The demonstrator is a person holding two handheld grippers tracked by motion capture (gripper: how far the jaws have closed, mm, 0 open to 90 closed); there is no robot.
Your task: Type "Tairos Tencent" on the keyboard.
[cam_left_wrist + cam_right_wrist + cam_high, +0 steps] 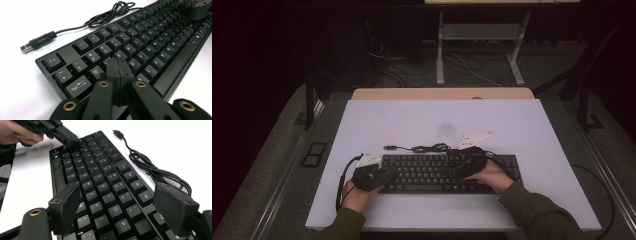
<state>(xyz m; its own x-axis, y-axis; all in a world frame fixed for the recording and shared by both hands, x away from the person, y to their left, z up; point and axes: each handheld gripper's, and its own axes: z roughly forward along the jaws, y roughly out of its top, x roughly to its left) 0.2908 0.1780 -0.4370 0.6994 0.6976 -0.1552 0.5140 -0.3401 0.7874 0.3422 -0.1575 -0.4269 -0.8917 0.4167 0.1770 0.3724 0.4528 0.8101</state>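
Observation:
A black keyboard [427, 172] lies across the near half of the white table top [437, 117]. My left gripper [118, 62] is shut, its two pads pressed flat together with nothing between them. Its tip sits low over the keys just right of the Q key [95, 71]; I cannot tell whether it touches one. From the right gripper view the left gripper [72, 143] reaches the keyboard's far left end. My right gripper [120, 195] hovers open over the keyboard's right-hand letter keys [110, 200], jaws wide apart and empty.
The keyboard's black cable [427, 148] lies coiled on the table just behind it, ending in a loose USB plug [26, 47]. Bare white table top stretches beyond the cable. A desk frame [477, 45] and floor wires stand past the table's far edge.

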